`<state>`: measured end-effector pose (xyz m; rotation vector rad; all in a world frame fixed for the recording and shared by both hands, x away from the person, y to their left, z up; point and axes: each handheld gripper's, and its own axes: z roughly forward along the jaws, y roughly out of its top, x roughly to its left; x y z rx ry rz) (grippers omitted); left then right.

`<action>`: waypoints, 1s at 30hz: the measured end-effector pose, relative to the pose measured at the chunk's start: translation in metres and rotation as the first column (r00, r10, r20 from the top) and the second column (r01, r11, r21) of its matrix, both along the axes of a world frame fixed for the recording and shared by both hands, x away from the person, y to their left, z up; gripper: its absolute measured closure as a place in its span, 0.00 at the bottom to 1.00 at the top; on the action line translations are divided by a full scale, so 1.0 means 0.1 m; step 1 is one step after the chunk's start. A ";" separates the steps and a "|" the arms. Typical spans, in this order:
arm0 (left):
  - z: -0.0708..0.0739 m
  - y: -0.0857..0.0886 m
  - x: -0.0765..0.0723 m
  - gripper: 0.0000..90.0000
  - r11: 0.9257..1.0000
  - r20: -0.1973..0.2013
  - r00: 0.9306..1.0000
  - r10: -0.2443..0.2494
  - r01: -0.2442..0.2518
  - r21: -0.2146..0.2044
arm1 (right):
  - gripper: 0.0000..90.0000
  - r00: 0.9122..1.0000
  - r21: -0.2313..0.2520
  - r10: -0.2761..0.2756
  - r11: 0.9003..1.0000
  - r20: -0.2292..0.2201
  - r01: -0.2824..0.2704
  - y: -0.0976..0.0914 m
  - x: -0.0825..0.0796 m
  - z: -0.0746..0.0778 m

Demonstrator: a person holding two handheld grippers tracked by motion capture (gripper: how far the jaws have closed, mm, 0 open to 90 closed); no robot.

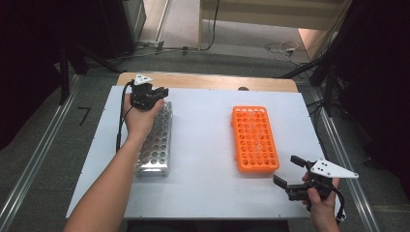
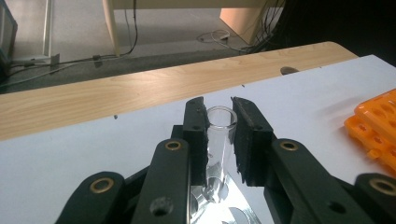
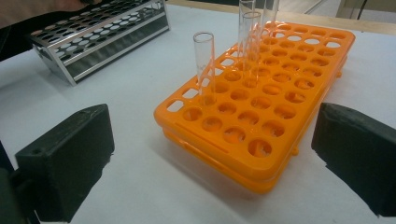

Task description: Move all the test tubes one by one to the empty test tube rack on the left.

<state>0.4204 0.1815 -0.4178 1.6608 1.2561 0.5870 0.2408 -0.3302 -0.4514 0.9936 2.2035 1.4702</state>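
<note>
Glass tube (image 2: 219,135) pinched by left gripper (image 2: 218,140) above steel rack (image 1: 155,140) near table's far-left corner; lift straight; right gripper (image 3: 210,158) gapes.

The left hand-held gripper (image 1: 153,94) sits near the desk's (image 1: 203,193) far left corner, forearm stretched forward, jaws clamped narrow. The right hand-held gripper (image 1: 289,173) rests near the near right corner, jaws spread wide.

Two racks stood there: one orange plastic rack (image 1: 255,139) and one metal rack (image 1: 155,145). Two grippers were in hand.
</note>
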 end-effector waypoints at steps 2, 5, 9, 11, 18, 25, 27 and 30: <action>0.00 -0.01 -0.01 0.83 1.000 -0.002 1.000 0.000 0.000 0.011 | 0.00 1.000 0.000 0.000 1.000 0.000 0.000 0.00 0.00 0.00; 0.00 -0.03 -0.01 0.83 1.000 -0.006 1.000 0.000 0.000 0.028 | 0.00 1.000 0.000 -0.003 1.000 0.000 0.003 0.00 0.00 0.00; -0.04 -0.05 0.01 0.83 0.998 -0.034 0.999 -0.009 0.011 0.059 | 0.00 1.000 0.002 -0.004 1.000 0.000 0.004 0.00 0.00 0.00; -0.06 -0.05 0.01 0.83 0.998 -0.047 0.999 -0.008 0.011 0.058 | 0.00 1.000 -0.001 -0.004 1.000 -0.001 0.004 0.00 0.00 0.00; -0.10 -0.07 0.03 0.82 0.998 -0.089 0.996 -0.007 0.013 0.062 | 0.00 1.000 -0.002 -0.001 1.000 -0.003 0.001 0.01 0.00 0.00; -0.09 -0.04 0.01 0.73 0.999 -0.081 0.997 -0.002 0.005 0.046 | 0.00 1.000 -0.001 0.000 1.000 -0.005 0.000 0.01 0.00 0.00; -0.07 -0.04 -0.02 0.65 0.999 -0.066 0.998 -0.006 0.009 0.043 | 0.00 1.000 -0.001 0.002 1.000 -0.004 -0.002 0.02 0.01 0.00; -0.04 -0.04 -0.08 0.52 0.999 -0.042 0.999 -0.024 0.025 0.022 | 0.00 1.000 -0.001 0.002 1.000 -0.004 -0.002 0.03 0.01 0.01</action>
